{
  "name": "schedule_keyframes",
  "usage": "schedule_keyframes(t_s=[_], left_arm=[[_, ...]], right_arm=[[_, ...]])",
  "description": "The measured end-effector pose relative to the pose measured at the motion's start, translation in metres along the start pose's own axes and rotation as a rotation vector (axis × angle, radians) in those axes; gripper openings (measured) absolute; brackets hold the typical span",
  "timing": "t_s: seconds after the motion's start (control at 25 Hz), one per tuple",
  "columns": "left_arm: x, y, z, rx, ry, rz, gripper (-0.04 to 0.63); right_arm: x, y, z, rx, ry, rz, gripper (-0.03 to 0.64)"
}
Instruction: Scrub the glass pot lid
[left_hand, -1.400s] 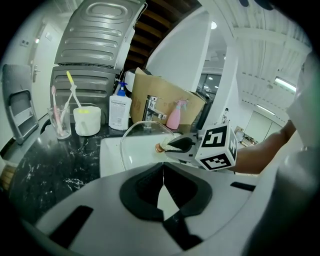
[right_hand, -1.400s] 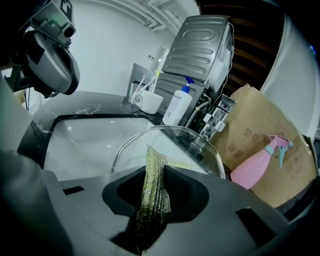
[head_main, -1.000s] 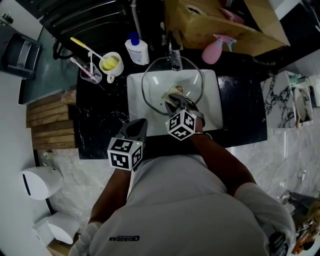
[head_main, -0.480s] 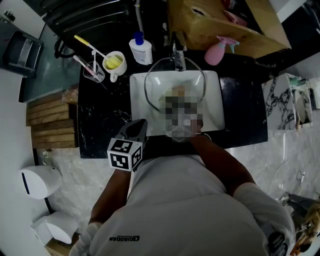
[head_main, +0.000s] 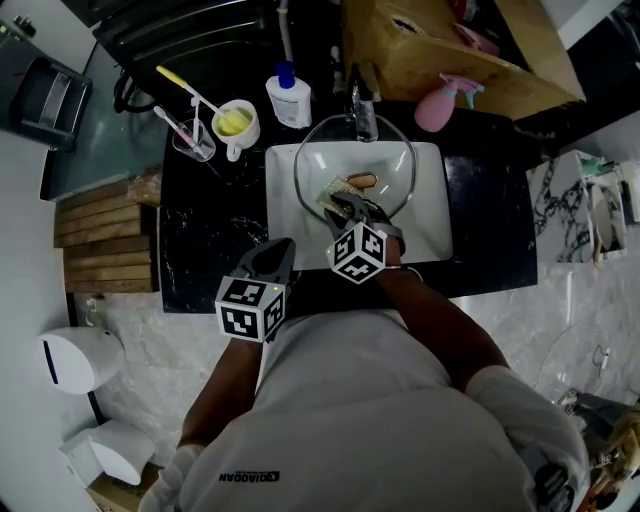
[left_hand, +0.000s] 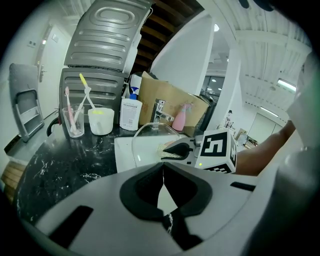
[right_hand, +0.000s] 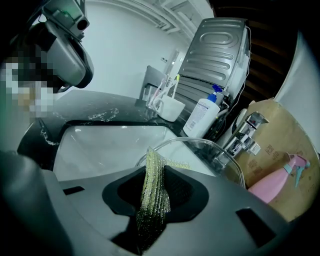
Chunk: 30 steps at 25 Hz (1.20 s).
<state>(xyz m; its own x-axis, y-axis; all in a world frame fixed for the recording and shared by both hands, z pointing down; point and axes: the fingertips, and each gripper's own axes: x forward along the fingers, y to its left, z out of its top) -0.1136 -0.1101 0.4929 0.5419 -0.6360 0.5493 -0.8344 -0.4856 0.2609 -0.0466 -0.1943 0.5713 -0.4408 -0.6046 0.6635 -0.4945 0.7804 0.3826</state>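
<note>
Saw a black marbled surface (head_main: 205, 250) with a white sink (head_main: 430, 235) set into it. Behind the sink, on the right, noted a brown cardboard box (head_main: 440, 55).

Inside the sink found the glass lid (head_main: 388, 160), standing tilted in the basin with its upper rim near the tap (head_main: 362, 115) and its brown knob turned to the person.

Held the right hand-held gripper (head_main: 337, 203) over the basin, in front of the lid's face. Clamped there, between its jaws, a yellowish mesh scrubbing cloth (right_hand: 152, 192). Saw the free end of the cloth at the glass, touching it as far as could be judged.

Held the left hand-held gripper (head_main: 280, 250) at the near left corner of the sink, apart from the lid. Found its jaws closed together, with nothing between them.

Along the back of the surface noted, left of the tap, a white bottle (head_main: 288, 97) with a blue cap. Right of the tap, saw a pink spray bottle (head_main: 437, 105). Further left, found a white mug (head_main: 237, 125) with yellow inside and, just beside it, a clear cup (head_main: 193, 142) holding toothbrushes.
</note>
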Motion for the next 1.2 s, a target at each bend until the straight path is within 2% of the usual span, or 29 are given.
schedule_keyframes(t_s=[0.4, 0.6, 0.76, 0.92, 1.2], left_arm=[[0.004, -0.009, -0.001, 0.001, -0.003, -0.007, 0.015], [0.014, -0.016, 0.004, 0.015, 0.000, -0.006, 0.015], [0.024, -0.022, 0.018, 0.019, -0.015, 0.001, 0.015], [0.037, -0.028, 0.025, -0.012, -0.017, -0.005, 0.015], [0.040, -0.037, 0.027, -0.004, -0.006, 0.017, 0.015]], right_arm=[[-0.018, 0.005, 0.011, 0.011, -0.058, 0.036, 0.095], [-0.042, -0.007, 0.010, 0.026, -0.102, 0.031, 0.095], [-0.067, -0.035, 0.006, 0.046, -0.138, -0.009, 0.095], [-0.080, -0.075, -0.003, 0.049, -0.155, -0.058, 0.095], [-0.071, -0.137, -0.025, -0.024, -0.114, -0.118, 0.095]])
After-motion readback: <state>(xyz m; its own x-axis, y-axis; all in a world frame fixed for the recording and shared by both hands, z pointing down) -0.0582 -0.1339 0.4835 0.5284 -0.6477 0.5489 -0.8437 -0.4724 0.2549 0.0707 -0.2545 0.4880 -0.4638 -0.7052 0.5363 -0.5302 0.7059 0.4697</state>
